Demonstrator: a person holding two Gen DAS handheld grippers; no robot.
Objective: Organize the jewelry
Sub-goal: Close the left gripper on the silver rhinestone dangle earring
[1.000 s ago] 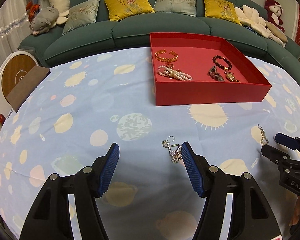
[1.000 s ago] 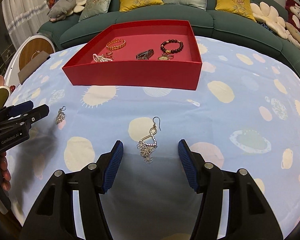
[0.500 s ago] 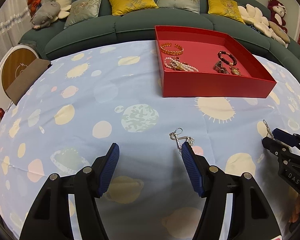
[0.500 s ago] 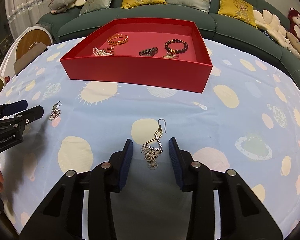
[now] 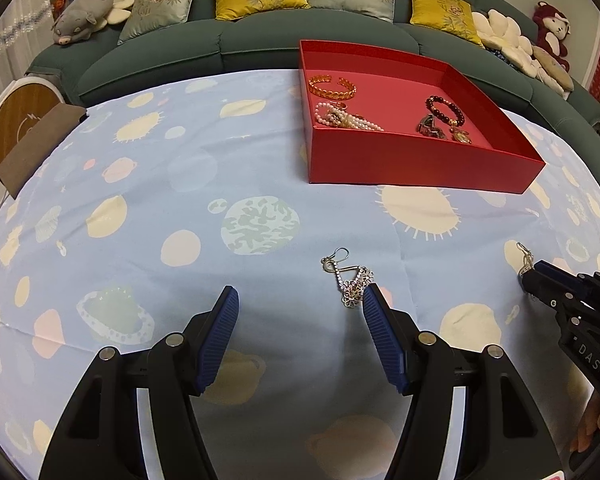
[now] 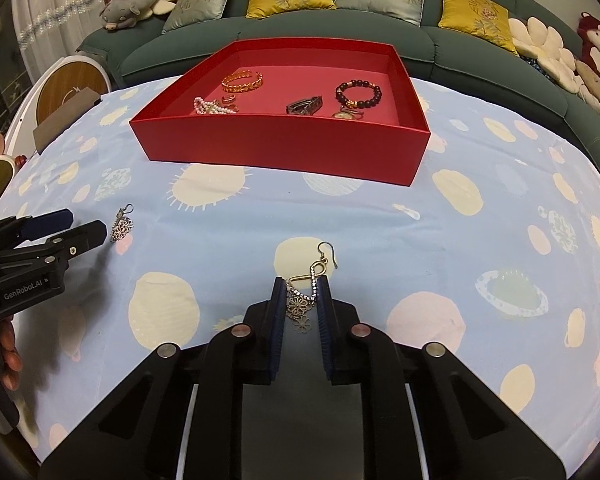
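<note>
A red tray (image 5: 420,168) (image 6: 276,148) stands at the far side of the blue patterned cloth and holds a gold bangle (image 6: 242,80), a pearl bracelet (image 5: 346,118), a dark bead bracelet (image 6: 358,94) and other pieces. My right gripper (image 6: 300,300) is shut on a silver flower earring (image 6: 302,302) lying on the cloth. My left gripper (image 5: 298,312) is open, low over the cloth. A second silver earring (image 5: 350,280) (image 6: 122,226) lies just off its right fingertip.
A green sofa (image 5: 240,40) with yellow and grey cushions curves behind the table. Plush toys (image 5: 84,8) sit at its ends. A round wooden board (image 5: 18,120) and a brown card (image 5: 36,148) stand at the table's left edge.
My right gripper has closed from wide open onto the flower earring. My left gripper has shifted a little, so the second earring now sits by its right fingertip.
</note>
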